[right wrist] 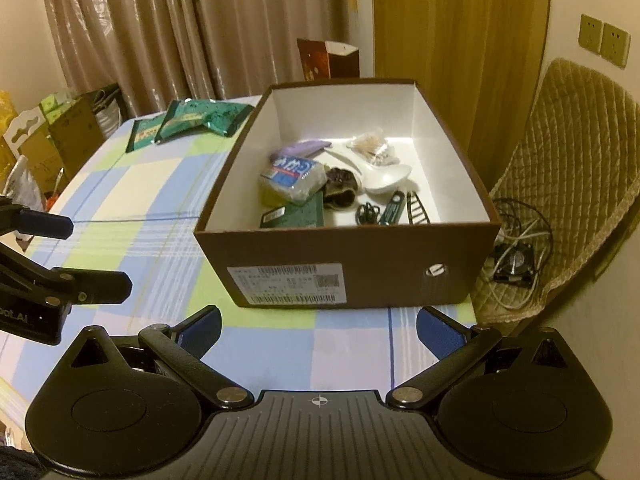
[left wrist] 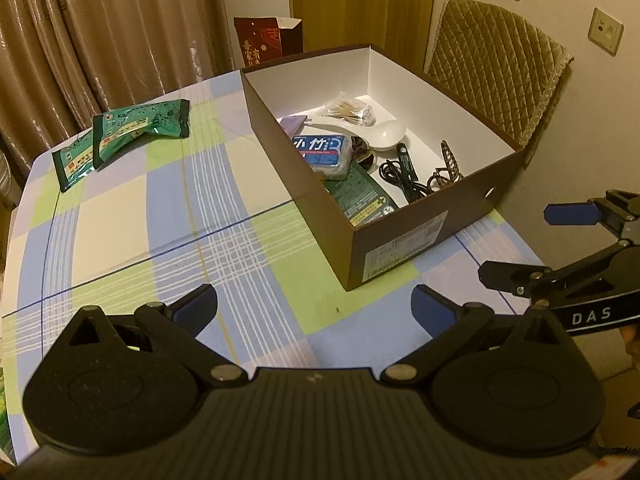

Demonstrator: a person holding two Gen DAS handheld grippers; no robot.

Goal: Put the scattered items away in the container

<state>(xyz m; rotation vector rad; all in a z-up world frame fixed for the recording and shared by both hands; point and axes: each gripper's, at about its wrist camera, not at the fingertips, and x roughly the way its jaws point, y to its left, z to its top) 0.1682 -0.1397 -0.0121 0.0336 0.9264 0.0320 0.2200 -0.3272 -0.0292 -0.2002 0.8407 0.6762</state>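
Left wrist view: both tongs, left tongs (left wrist: 314,308) and right tongs (right wrist: 318,330), stand wide and empty; two green packets (left wrist: 124,136) lie on the tabletop (left wrist: 132,220) far ahead-left, box (left wrist: 394,236) ahead-right, so approach low and pinch one packet's edge.

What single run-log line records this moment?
left gripper: open, empty | right gripper: open, empty | green packets: on table, outside box

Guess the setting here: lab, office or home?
Most likely a home, probably a dining corner: a table with a checked tablecloth, long curtains behind it, a chair with a quilted cover by the wall. The brown box holds household odds and ends.
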